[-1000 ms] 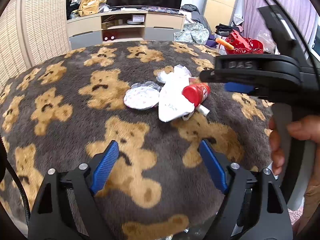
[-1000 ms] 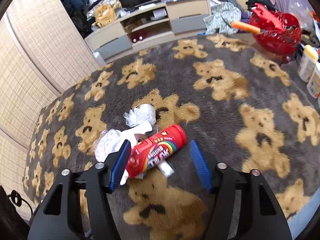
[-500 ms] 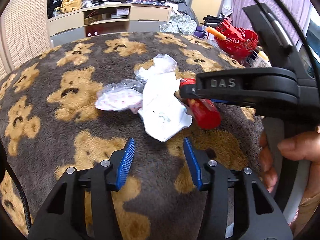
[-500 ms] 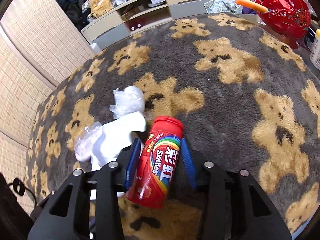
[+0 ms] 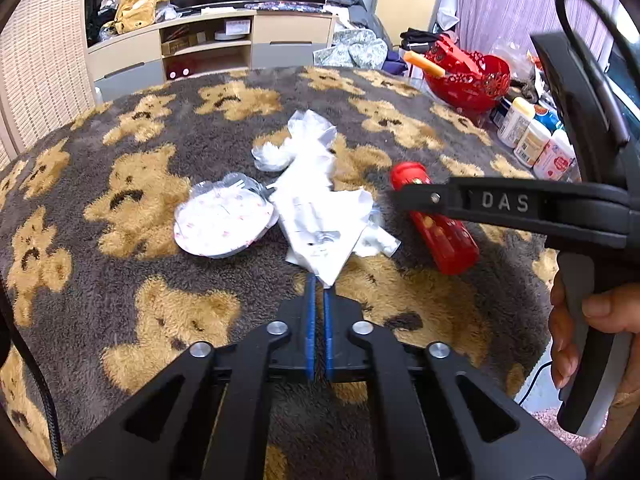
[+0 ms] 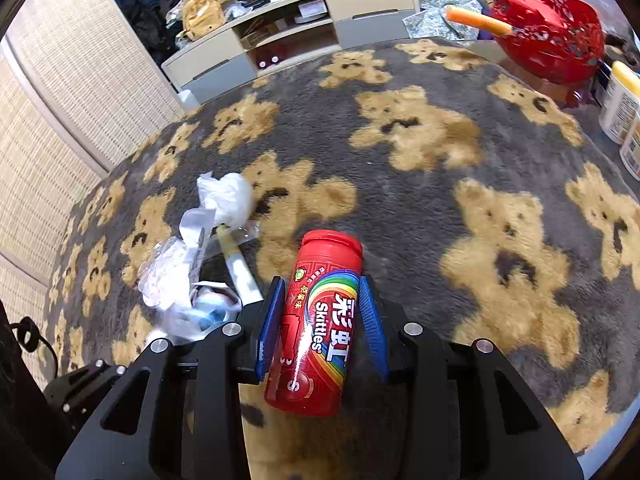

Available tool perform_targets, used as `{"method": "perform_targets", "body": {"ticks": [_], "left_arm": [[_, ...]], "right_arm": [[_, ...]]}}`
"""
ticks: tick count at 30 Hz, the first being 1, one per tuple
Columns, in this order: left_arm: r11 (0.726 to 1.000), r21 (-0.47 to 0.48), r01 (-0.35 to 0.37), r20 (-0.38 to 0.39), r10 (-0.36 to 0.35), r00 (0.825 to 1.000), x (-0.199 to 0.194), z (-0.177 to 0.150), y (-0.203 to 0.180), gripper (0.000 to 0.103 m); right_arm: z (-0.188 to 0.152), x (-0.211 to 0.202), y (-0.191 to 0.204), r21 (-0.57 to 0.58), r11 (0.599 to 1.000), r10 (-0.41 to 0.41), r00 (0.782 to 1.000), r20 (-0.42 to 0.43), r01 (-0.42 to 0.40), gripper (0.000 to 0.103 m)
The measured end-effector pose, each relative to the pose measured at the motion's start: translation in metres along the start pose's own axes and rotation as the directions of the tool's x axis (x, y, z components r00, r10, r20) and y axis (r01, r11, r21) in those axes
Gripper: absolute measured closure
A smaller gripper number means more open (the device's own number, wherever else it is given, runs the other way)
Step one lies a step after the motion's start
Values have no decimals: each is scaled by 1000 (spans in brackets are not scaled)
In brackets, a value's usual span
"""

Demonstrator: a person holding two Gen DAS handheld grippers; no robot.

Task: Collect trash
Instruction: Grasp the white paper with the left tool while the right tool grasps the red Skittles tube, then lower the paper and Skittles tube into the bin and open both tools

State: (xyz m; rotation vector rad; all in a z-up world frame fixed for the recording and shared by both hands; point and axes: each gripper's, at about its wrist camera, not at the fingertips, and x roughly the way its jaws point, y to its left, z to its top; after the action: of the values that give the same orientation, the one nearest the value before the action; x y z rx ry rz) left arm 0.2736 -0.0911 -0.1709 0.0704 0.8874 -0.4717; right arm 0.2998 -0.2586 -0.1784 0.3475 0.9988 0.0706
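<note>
In the left wrist view, the right gripper's black arm (image 5: 520,208) crosses in front of the red Skittles can (image 5: 444,236), hiding its middle. The left gripper (image 5: 318,288) meets the near corner of the crumpled white paper (image 5: 324,220); the paper's tip hides the fingertips, so whether it is pinched cannot be told. The person's hand (image 5: 580,332) is cut off by the right edge. Labels on the small bottles (image 5: 532,140) are too small to read.

In the right wrist view, the wrappers (image 6: 188,280) lie partly behind the left finger (image 6: 272,320), and the red basket (image 6: 552,32) is cut by the frame's edge.
</note>
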Motion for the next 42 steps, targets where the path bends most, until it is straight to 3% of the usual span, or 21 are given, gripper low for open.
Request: {"method": "perform_targets", "body": {"ticks": [11, 21, 32, 42], "left_arm": [[999, 22, -46, 40, 45, 998, -26, -3, -6, 103], [997, -23, -78, 92, 80, 993, -97, -27, -7, 103], [995, -54, -79, 130, 85, 988, -174, -92, -39, 103], [994, -91, -59, 88, 67, 994, -191, -168, -56, 103]], "right_arm": [[-11, -26, -9, 1, 1000, 16, 999, 31, -16, 64], [-38, -93, 14, -63, 996, 65, 993, 100, -59, 64], [-126, -174, 30, -169, 983, 98, 982, 164, -70, 64], [-208, -168, 13, -157, 983, 106, 991, 81, -92, 64]]}}
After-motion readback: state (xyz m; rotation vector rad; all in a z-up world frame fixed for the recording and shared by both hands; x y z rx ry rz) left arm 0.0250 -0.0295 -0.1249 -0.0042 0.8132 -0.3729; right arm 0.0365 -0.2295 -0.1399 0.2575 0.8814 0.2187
